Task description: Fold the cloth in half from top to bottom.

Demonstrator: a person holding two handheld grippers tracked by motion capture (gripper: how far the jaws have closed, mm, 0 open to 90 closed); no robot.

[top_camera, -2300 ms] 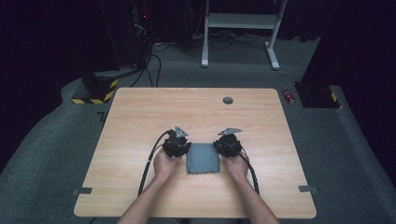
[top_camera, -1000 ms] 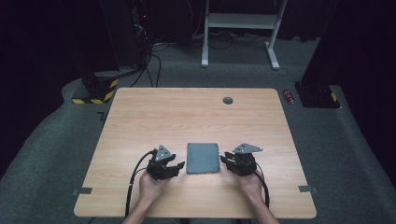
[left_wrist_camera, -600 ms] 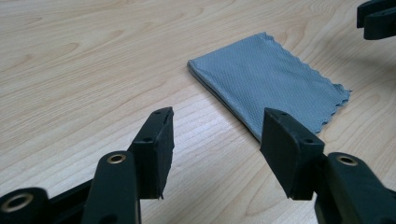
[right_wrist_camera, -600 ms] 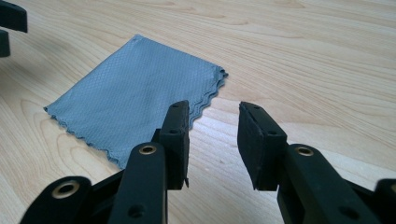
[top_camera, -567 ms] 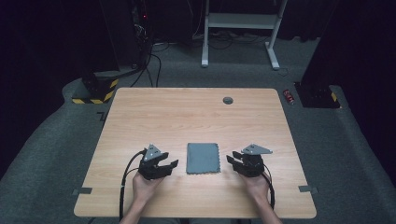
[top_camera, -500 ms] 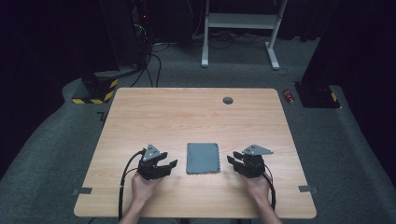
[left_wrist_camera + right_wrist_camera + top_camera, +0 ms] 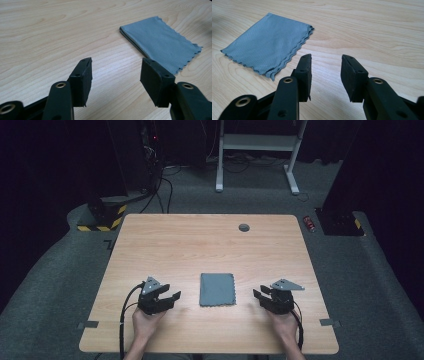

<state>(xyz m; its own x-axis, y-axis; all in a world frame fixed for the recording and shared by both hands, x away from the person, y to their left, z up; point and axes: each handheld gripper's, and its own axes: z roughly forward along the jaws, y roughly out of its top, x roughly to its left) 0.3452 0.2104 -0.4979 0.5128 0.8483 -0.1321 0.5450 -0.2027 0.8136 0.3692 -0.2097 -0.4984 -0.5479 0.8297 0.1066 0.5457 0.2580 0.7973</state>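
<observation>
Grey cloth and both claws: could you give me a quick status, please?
Left claw open, empty. Right claw open, empty. Grey cloth folded flat on the table between them, untouched. Nothing in the way.

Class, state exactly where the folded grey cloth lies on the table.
In the high view the folded grey cloth lies flat on the table, near its front edge, between the left gripper and right gripper, touching neither.

You're in a dim lab or test room, your pale wooden table (image 7: 210, 245) on grey carpet (image 7: 65, 285), equipment rack with cables (image 7: 145, 165) upper left, hazard-striped base (image 7: 102, 217) beside it, white metal stand (image 7: 257, 150) top centre.
</observation>
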